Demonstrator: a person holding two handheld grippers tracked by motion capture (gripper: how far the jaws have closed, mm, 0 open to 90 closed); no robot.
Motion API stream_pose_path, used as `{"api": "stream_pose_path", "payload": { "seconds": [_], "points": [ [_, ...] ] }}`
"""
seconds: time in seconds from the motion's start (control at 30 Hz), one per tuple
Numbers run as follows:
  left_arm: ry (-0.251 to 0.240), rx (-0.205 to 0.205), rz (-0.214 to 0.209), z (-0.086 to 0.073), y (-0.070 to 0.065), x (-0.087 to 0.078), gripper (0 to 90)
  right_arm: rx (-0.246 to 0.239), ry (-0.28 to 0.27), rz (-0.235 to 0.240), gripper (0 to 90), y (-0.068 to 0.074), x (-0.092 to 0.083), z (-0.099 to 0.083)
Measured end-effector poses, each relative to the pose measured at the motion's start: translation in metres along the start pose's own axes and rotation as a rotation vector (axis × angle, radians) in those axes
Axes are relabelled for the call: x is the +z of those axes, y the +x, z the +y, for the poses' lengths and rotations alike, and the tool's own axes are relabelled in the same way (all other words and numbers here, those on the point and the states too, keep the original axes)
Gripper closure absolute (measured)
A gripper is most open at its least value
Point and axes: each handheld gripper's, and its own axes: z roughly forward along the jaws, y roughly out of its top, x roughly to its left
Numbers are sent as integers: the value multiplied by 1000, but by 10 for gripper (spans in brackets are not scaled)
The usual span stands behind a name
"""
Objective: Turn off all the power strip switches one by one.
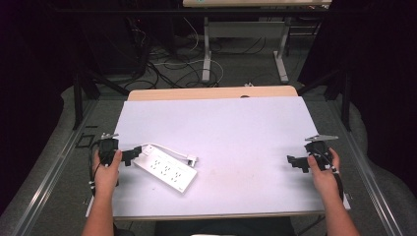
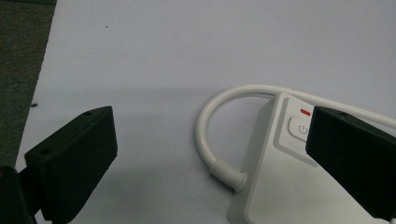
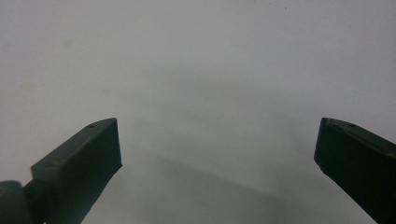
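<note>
left gripper (image 1: 132, 156) sits at the near left edge of the white table (image 1: 236, 128), held in the person's left hand (image 1: 107, 172), with its jaws spread wide and nothing between them. just ahead of it lies a white power strip (image 1: 165, 167), flat on the table and angled so that its far end runs toward the table's middle and the near edge. in the left gripper view, the gripper (image 2: 210, 140) looks down on the strip's closest end (image 2: 289, 186): one jaw hangs over bare table at the left, and the other jaw overlaps the strip's corner at the right, partly covering a grey power button (image 2: 299, 128) with a small red mark (image 2: 306, 112) beside it. whether that jaw touches the strip cannot be told. the strip's white cord (image 2: 208, 121) leaves that same end, loops out in a curve between the two jaws and runs off behind the right-hand jaw. in the high view the cord (image 1: 169, 149) passes along the strip's far side and ends in a plug (image 1: 192, 160) lying on the table just beside the strip.

right gripper (image 1: 295, 161) is held in the right hand (image 1: 322, 172) at the near right edge of the table, well apart from the strip. its own view shows the gripper (image 3: 217, 149) with jaws wide apart over bare white surface, gripping nothing.
</note>
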Motion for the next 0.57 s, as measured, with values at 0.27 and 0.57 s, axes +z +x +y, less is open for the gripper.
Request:
{"api": "stream_pose_path", "payload": {
  "seconds": [0.27, 0.57],
  "points": [
    [-8, -4, 6, 0, 1, 0, 22, 8, 4, -2, 0, -1, 1, -2],
    [-1, -9, 8, -1, -1, 2, 23, 7, 6, 0, 0, -1, 1, -2]
  ]
}}
